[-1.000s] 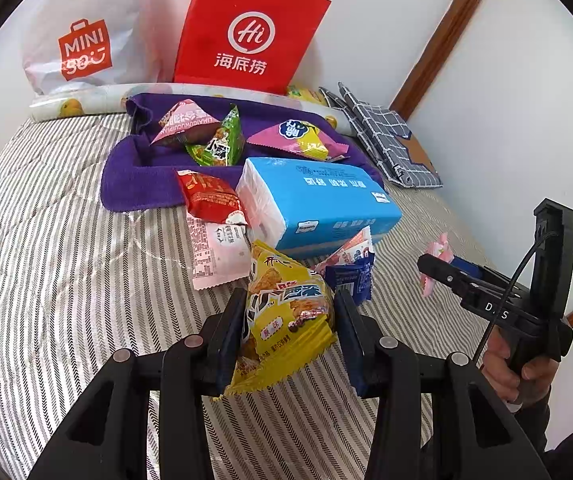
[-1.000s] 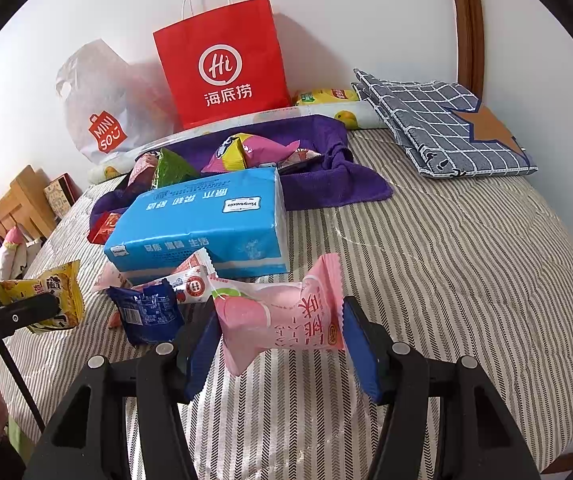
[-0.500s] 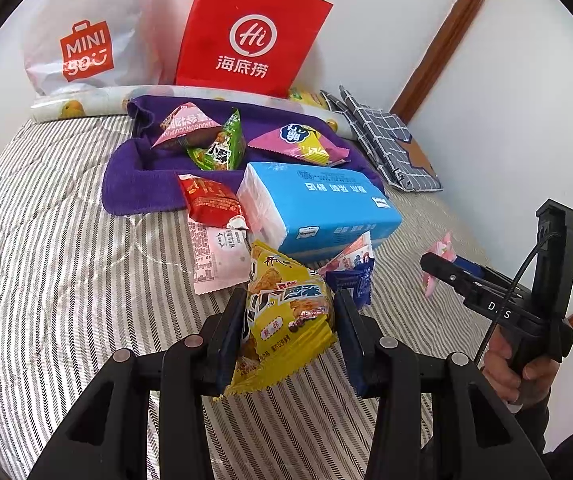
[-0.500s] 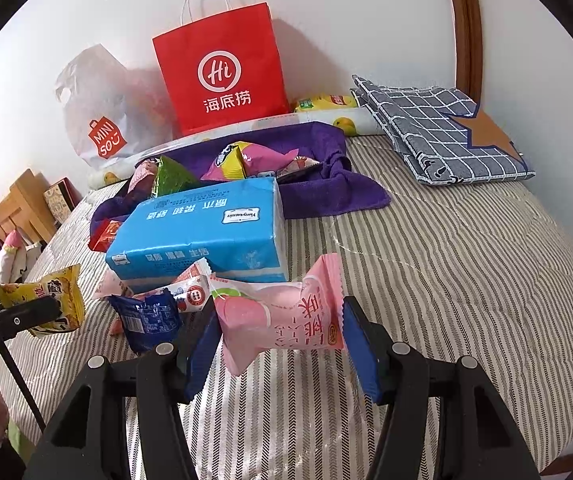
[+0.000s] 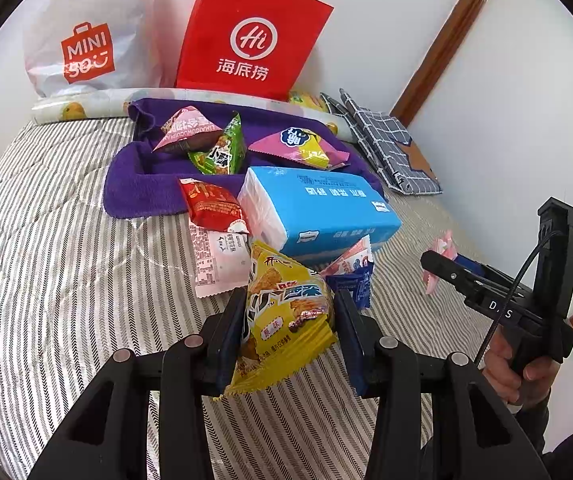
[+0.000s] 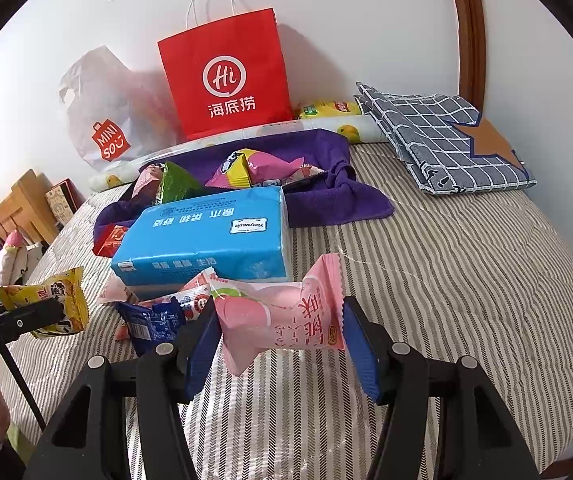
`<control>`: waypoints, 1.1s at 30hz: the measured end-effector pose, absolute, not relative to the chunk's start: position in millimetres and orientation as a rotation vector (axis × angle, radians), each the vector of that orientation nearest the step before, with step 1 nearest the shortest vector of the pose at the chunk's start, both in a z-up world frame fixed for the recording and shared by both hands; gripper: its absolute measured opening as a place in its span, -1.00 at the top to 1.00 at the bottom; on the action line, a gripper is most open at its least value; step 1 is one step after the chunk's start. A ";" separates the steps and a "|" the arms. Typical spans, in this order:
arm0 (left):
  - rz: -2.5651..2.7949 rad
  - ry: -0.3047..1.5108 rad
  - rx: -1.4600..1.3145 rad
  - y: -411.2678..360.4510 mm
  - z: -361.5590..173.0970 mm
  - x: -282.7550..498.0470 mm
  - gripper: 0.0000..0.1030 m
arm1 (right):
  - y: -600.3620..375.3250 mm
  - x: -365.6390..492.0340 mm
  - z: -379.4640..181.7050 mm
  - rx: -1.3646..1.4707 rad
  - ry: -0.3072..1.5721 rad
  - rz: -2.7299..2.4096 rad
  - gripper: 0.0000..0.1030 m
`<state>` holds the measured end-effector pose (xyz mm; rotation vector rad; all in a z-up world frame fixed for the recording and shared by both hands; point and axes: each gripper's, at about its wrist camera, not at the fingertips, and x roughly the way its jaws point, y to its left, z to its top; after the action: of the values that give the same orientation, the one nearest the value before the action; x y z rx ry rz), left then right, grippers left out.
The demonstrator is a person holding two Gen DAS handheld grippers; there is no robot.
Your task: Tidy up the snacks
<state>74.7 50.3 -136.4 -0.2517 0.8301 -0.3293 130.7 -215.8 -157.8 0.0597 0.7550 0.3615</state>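
Note:
My left gripper [image 5: 288,312] is shut on a yellow snack packet [image 5: 286,316], held just above the striped bed. My right gripper [image 6: 280,320] is shut on a pink peach snack packet [image 6: 282,316]; the same gripper [image 5: 438,268] and pink packet [image 5: 440,256] show at the right of the left wrist view. The yellow packet [image 6: 52,302] appears at the left of the right wrist view. Loose snacks lie around a blue tissue pack [image 5: 322,204]: a red packet [image 5: 212,204], a white-pink packet [image 5: 216,260], a dark blue packet [image 5: 352,284]. On a purple towel [image 5: 142,184] lie pink, green and pink-yellow packets.
A red paper bag [image 5: 252,36] and a white plastic bag [image 5: 86,28] stand against the wall at the bed's head. A folded checked cloth [image 6: 442,140] lies at the far right. The bed's right half [image 6: 466,260] is bare striped cover. A wooden bedside piece [image 6: 18,208] stands left.

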 end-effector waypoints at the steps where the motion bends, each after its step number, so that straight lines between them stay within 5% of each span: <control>1: -0.330 0.829 -0.253 50.9 -135.9 74.5 0.15 | -215.3 130.9 -157.4 0.059 0.755 0.362 -0.11; 33: -0.344 0.802 -0.262 50.6 -127.2 82.3 0.15 | -209.0 137.3 -141.7 0.032 0.719 0.356 -0.11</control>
<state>82.3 50.6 -127.2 -0.2619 0.8023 -0.3444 137.3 -209.0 -141.7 0.0322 0.7190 0.3557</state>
